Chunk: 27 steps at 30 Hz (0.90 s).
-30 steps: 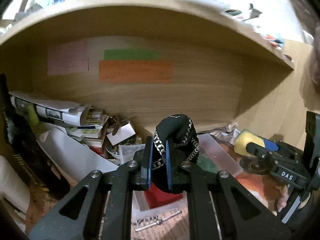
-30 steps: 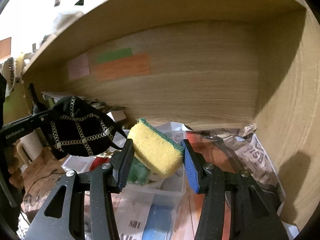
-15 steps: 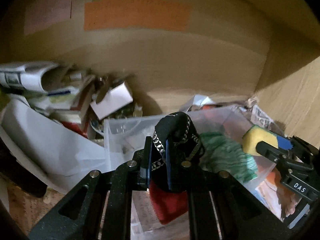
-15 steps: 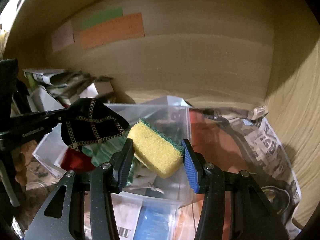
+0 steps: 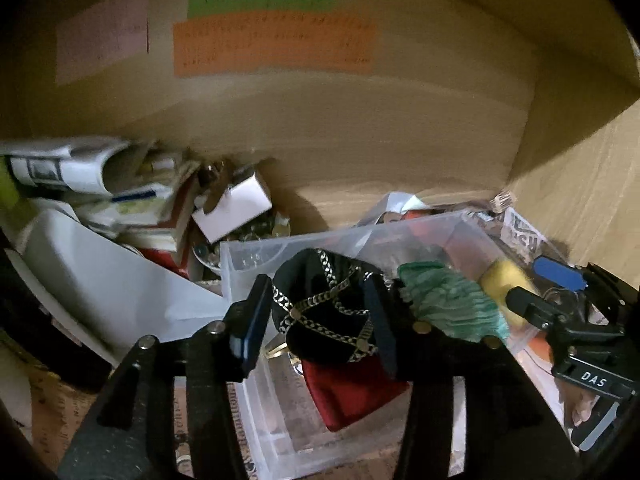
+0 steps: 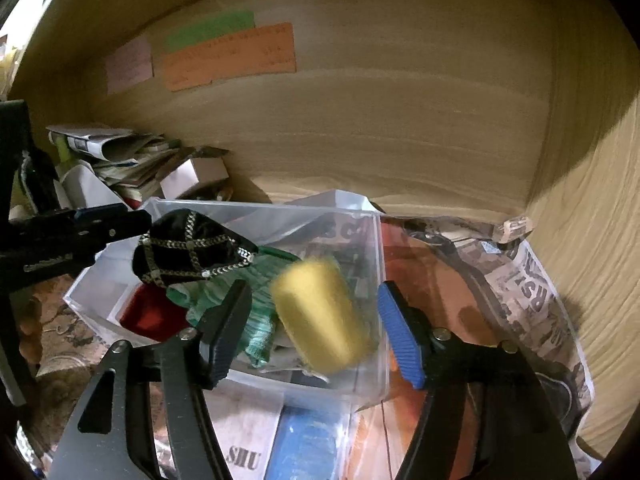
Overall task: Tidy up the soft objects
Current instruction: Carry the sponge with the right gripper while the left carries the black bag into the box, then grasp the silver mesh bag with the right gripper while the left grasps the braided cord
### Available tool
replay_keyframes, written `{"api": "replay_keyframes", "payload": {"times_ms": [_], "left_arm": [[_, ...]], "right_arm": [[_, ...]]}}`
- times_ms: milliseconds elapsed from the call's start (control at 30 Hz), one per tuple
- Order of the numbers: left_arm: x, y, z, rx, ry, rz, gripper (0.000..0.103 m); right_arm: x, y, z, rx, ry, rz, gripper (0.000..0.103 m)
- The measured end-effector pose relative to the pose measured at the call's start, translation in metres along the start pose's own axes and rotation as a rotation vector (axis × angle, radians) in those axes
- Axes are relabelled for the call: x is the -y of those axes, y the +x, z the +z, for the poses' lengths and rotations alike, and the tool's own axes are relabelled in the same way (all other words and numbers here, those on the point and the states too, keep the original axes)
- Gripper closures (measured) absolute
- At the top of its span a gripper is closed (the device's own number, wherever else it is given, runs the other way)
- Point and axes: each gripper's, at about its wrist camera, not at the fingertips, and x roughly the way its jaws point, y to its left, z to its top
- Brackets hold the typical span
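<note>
A clear plastic bin [image 6: 372, 240] stands on the shelf floor; it also shows in the left wrist view [image 5: 248, 256]. My left gripper [image 5: 316, 324] is open over the bin, with a black pouch with gold chain [image 5: 324, 308] loose between its fingers above a red cloth [image 5: 352, 392]. The pouch also shows in the right wrist view [image 6: 188, 248]. My right gripper [image 6: 316, 324] is open, and a blurred yellow sponge [image 6: 324, 316] is dropping between its fingers into the bin, beside a green cloth [image 6: 248, 308]. The green cloth also shows in the left wrist view [image 5: 448, 304].
A pile of papers and books [image 5: 120, 200] and a white box [image 5: 236, 208] crowd the left back of the shelf. Newspaper [image 6: 520, 288] lines the floor to the right. Wooden back wall [image 6: 380, 120] with coloured notes [image 6: 228, 56]; side wall [image 6: 592, 240] close on the right.
Both grippers moved down into the shelf over the bin and opened. The pouch and the sponge were let go; the sponge is falling.
</note>
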Motion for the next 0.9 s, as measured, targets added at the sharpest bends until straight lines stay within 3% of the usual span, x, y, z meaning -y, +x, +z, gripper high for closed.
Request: {"api": "replay_keyframes", "payload": {"times_ms": [100,300,467,633,900], "left_arm": [[0.003,-0.018,0.002,0.038,0.013,0.004,0.048],[0.008,-0.057,-0.002,0.096,0.027,-0.010,0.040],[0.010,-0.089,-0.015,0.128,0.041,-0.011,0.032],[0.012,-0.111,-0.039,0.125,0.063,-0.003,0.017],[0.007,-0.117,-0.086,0.043,0.061,0.014,0.013]], "right_arm": [[-0.003,-0.012,0.002,0.037,-0.010,-0.012,0.030],[-0.012,-0.046,0.007,0.111,-0.030,0.005,0.028],[-0.025,-0.073,0.000,0.158,-0.048,0.038,0.019],[-0.037,-0.087,-0.014,0.151,-0.042,0.093,0.019],[-0.057,-0.085,-0.046,0.067,-0.026,0.186,0.019]]}}
